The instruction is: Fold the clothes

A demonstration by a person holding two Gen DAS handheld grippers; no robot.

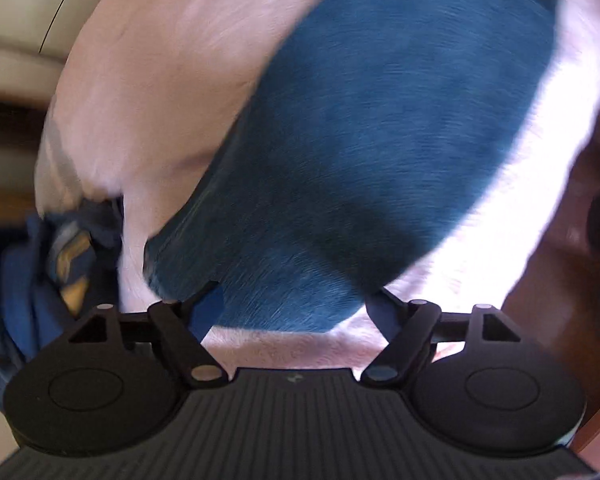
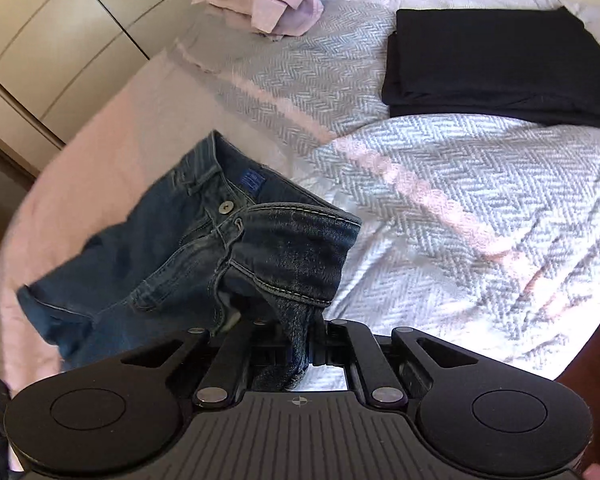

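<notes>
The dark blue denim jeans [image 2: 204,248] lie on the pale herringbone bedspread [image 2: 440,208]. The right gripper [image 2: 296,354] is clamped on the denim; the left gripper [image 1: 296,312] stands wide, empty. Step: gathering for a fold. Next, the left probably needs its own grip.

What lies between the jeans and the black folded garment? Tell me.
Only bare bedspread, herringbone with a pink stripe, separates the jeans from the black garment. The right wrist view shows it.

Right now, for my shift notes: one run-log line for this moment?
step: folding jeans | right tongs: shut on waistband | left tongs: open over denim | folded black garment: on bed
</notes>
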